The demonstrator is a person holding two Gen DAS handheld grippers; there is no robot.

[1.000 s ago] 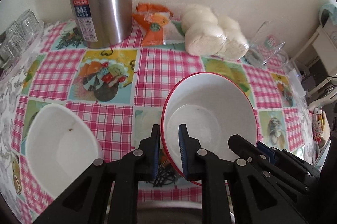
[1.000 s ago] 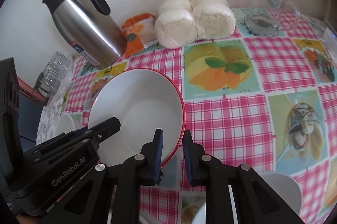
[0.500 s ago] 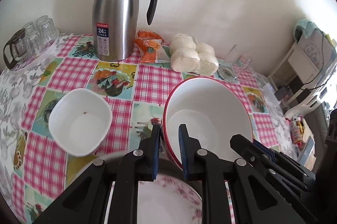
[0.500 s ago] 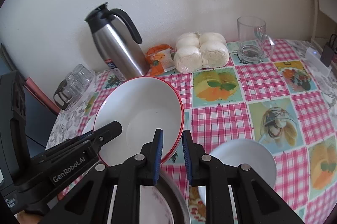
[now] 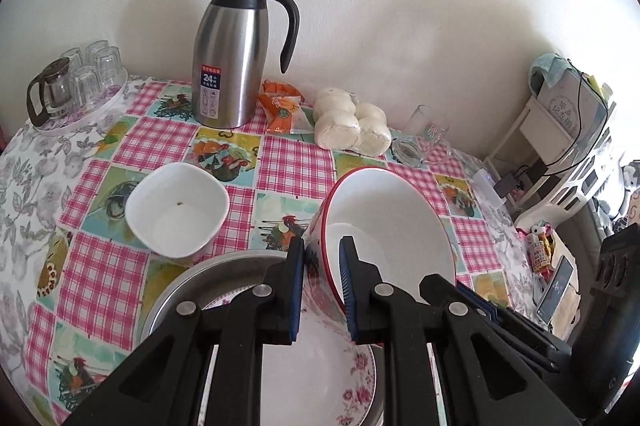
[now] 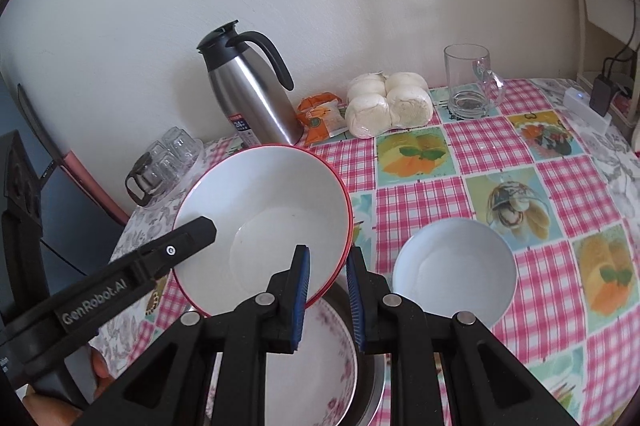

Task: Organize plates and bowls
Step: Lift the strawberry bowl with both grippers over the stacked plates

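Note:
A large white bowl with a red rim (image 5: 394,209) (image 6: 264,222) hangs above the table, held from both sides. My left gripper (image 5: 322,266) is shut on its near-left rim, and my right gripper (image 6: 328,274) is shut on its near-right rim. Below them a floral plate (image 5: 320,378) (image 6: 320,366) lies inside a metal pan (image 5: 188,278). A square white bowl (image 5: 178,207) stands on the checked tablecloth to the left, and a round white bowl (image 6: 454,268) to the right.
At the back by the wall stand a steel thermos jug (image 5: 232,53), an orange snack packet (image 5: 282,105), a bag of white buns (image 5: 352,125) and a glass mug (image 6: 470,81). A tray of glasses (image 5: 76,81) sits at the far left. Shelves and cables (image 5: 568,129) crowd the right.
Both grippers have risen and drawn back with the red-rimmed bowl, lifting it off the table. The floral plate in the metal pan has come into view beneath them.

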